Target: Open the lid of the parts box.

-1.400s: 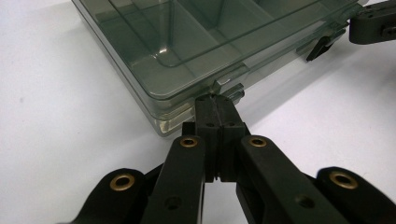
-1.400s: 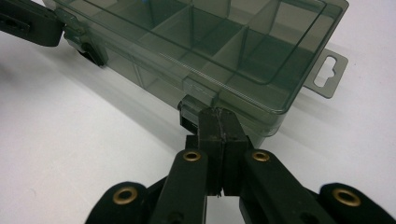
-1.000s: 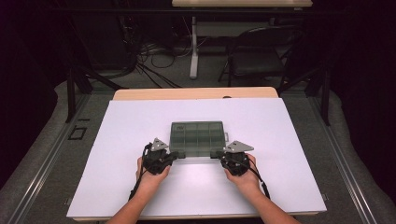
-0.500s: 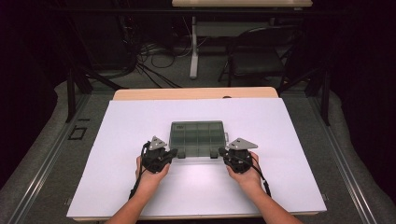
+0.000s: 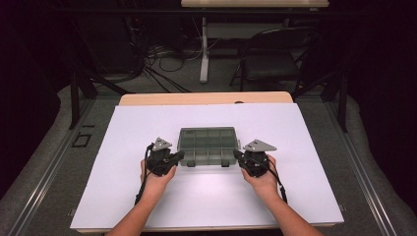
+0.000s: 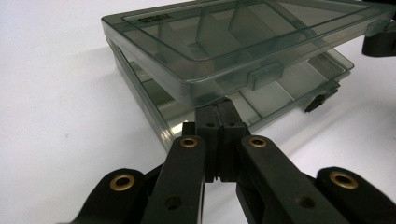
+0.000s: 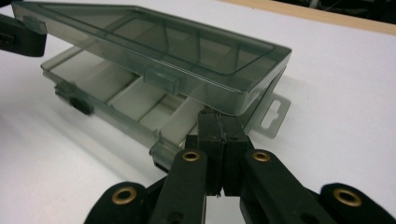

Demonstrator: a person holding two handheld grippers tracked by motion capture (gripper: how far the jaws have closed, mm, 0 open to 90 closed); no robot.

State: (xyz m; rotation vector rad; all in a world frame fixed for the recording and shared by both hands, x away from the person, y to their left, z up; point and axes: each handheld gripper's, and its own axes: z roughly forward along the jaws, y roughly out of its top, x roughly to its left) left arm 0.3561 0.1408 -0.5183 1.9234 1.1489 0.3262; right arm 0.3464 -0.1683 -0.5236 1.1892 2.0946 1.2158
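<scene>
A smoky translucent compartment box (image 5: pixel 208 145) lies in the middle of the white table top. Its lid (image 6: pixel 233 42) stands lifted a little off the divided base (image 6: pixel 285 91). My left gripper (image 6: pixel 219 105) is shut, its joined tips tucked under the lid's near left corner; in the high view it is the left gripper (image 5: pixel 180 156). My right gripper (image 7: pixel 218 116) is also shut, tips under the near right corner of the lid (image 7: pixel 154 46), above the base (image 7: pixel 116 98). The high view shows that right gripper (image 5: pixel 236 154) too. Nothing sits between either pair of jaws.
The white table top (image 5: pixel 123 196) spreads wide on all sides of the box. A wooden edge (image 5: pixel 206 98) runs along its far side. Beyond it are a chair (image 5: pixel 270 64) and cables on the floor. A hang tab (image 7: pixel 275 114) juts from the box's right end.
</scene>
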